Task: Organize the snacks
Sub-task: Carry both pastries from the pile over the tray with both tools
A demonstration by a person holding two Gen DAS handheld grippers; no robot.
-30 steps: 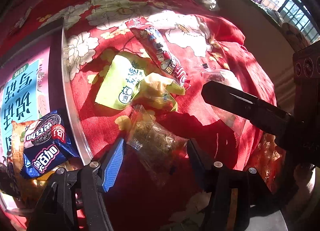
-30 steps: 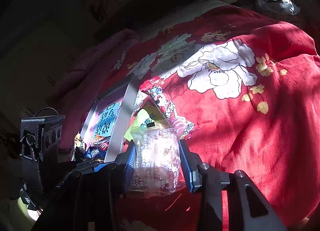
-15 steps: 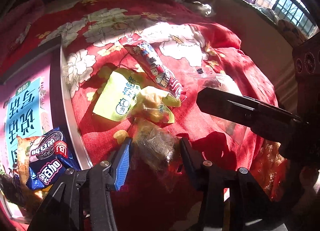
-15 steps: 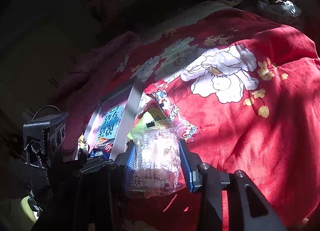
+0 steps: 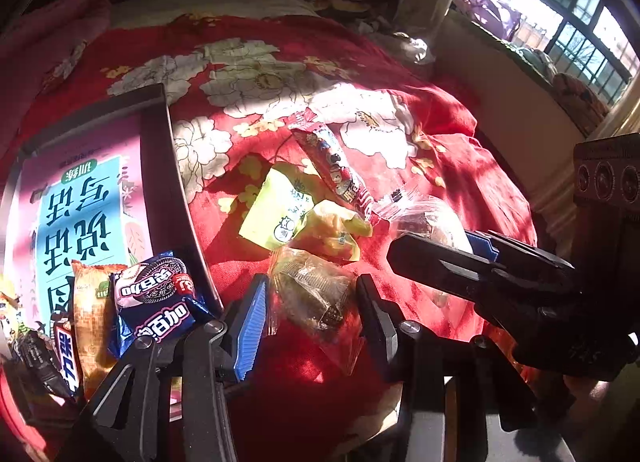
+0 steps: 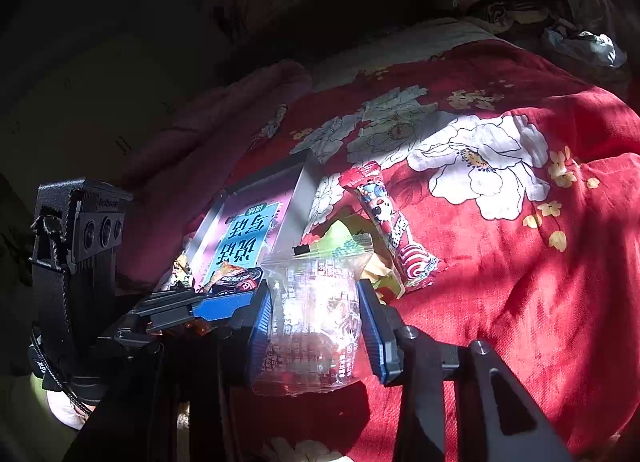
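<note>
Holding one clear snack packet in each gripper, we are at the pick-up step: the left gripper (image 5: 312, 302) has just been closing on a brownish packet (image 5: 316, 294) between its jaws. The right gripper (image 6: 316, 326) stands narrowly clamped on a printed packet (image 6: 312, 322). Next, we judge, both go left of the jaws into the tray (image 5: 160, 166).

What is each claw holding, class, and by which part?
The left claw grips a clear packet with a brown snack by its two side edges. The right claw grips a clear printed packet across its middle, by both sides.
</note>
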